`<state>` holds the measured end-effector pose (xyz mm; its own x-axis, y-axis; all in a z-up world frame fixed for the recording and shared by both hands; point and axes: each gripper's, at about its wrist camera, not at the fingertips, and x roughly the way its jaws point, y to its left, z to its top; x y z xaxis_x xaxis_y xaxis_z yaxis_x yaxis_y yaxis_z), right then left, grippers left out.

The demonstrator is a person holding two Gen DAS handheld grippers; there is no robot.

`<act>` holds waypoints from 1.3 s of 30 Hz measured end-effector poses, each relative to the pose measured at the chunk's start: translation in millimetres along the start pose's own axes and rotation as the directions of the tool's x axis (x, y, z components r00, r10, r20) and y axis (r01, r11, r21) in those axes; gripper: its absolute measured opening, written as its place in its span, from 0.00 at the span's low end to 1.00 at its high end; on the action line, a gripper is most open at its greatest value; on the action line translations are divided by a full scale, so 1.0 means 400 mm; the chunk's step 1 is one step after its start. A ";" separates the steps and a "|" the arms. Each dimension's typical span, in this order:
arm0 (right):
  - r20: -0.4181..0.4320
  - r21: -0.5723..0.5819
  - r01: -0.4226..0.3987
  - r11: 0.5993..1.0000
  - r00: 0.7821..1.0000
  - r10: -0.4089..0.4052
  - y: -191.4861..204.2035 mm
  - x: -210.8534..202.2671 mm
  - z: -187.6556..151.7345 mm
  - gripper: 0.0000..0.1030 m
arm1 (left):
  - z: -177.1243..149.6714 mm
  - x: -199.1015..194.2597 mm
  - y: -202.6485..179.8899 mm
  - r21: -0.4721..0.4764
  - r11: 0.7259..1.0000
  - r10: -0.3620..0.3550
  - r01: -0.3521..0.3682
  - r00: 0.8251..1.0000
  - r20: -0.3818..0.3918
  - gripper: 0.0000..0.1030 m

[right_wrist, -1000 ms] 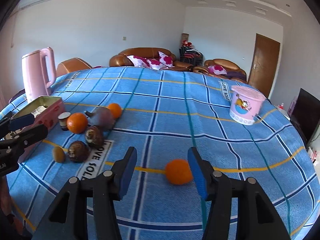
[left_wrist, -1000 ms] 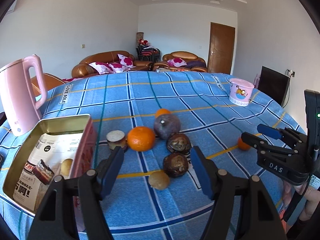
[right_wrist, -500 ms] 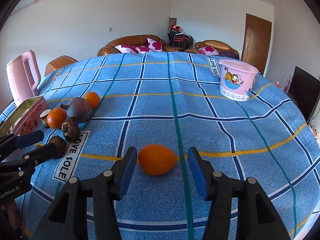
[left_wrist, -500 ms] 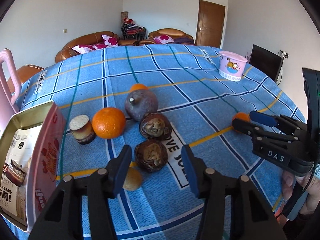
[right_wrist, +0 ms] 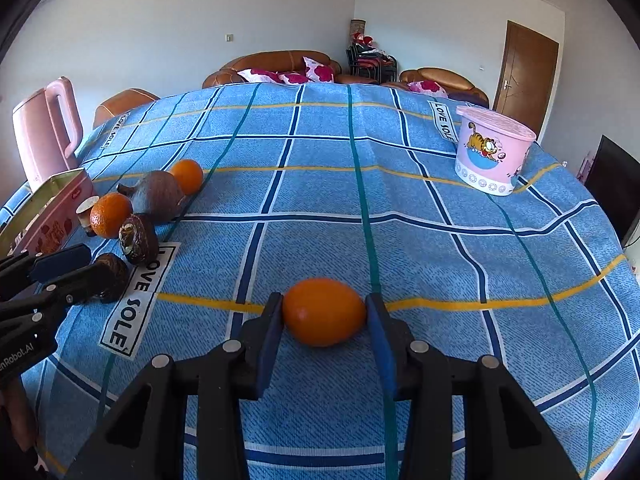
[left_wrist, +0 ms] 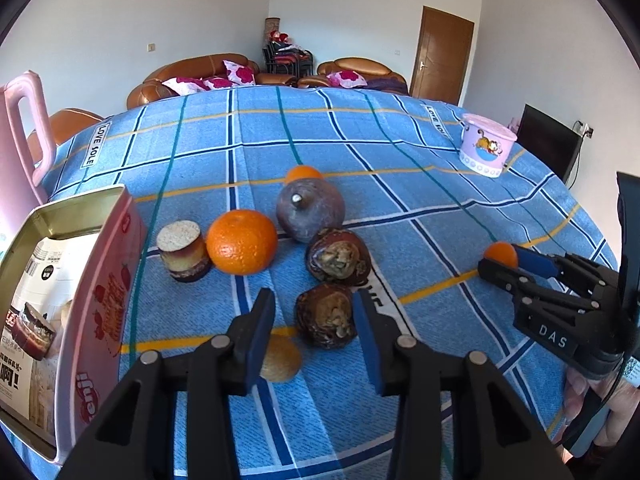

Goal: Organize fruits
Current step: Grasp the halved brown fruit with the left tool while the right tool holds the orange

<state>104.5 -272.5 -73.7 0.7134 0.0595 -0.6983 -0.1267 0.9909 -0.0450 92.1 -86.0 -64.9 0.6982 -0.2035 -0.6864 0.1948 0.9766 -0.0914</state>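
Nearest the right wrist camera, the right gripper [right_wrist: 325,314] has its two blue pads against either side of an oval orange fruit [right_wrist: 324,311] that sits on the blue checked tablecloth [right_wrist: 420,240]; the pads look to be touching it, though real pressure is hard to judge. In the left wrist view, the left gripper [left_wrist: 314,330] is spread around a dark brown wrinkled fruit [left_wrist: 326,316], its right pad at the fruit's side and its left pad apart from it. A small tan fruit [left_wrist: 280,358] lies just beside the left pad. Behind come a second dark wrinkled fruit [left_wrist: 338,255], a round orange [left_wrist: 241,241] and a short brown-and-cream cylinder [left_wrist: 183,250]. An open pink tin [left_wrist: 100,292] stands at the left. Farther back sit a purple-grey fruit [left_wrist: 310,210] and another small orange [left_wrist: 303,173]. Far right stands a pink lidded tub [left_wrist: 486,144].
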 end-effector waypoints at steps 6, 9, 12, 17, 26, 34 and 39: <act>0.007 -0.007 -0.004 1.000 1.000 0.004 0.005 -0.005 -0.002 0.42 | 0.001 0.014 -0.041 0.095 0.995 0.035 -0.033 0.999 -0.021 0.48; 0.005 -0.009 -0.008 1.000 1.000 0.008 0.006 -0.004 -0.001 0.42 | 0.002 0.022 -0.061 0.141 0.989 0.059 -0.054 0.998 -0.032 0.46; 0.006 -0.013 -0.009 1.000 1.000 0.009 0.008 -0.004 -0.001 0.42 | 0.001 0.026 -0.078 0.176 0.982 0.077 -0.070 0.996 -0.036 0.46; 0.006 -0.014 -0.011 1.000 1.000 0.011 0.010 -0.004 -0.001 0.42 | 0.001 0.019 -0.066 0.162 0.986 0.038 -0.032 0.999 -0.032 0.37; 0.028 -0.011 -0.019 1.000 0.999 0.020 0.008 -0.012 -0.003 0.42 | -0.006 -0.013 -0.067 0.165 0.986 -0.016 0.012 1.000 0.024 0.36; 0.079 -0.030 -0.032 0.999 0.996 0.035 0.014 -0.031 -0.006 0.42 | -0.007 -0.040 -0.062 0.153 0.988 -0.018 0.004 0.996 0.092 0.36; 0.108 -0.037 -0.040 0.999 0.993 0.043 0.015 -0.041 -0.007 0.42 | -0.008 -0.054 -0.058 0.146 0.989 -0.019 0.001 0.992 0.122 0.36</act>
<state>90.0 -267.9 -64.5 0.7773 0.1152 -0.6185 -0.1804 0.9826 -0.0438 70.4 -104.0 -50.1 0.7734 -0.2290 -0.5911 0.2942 0.9556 0.0147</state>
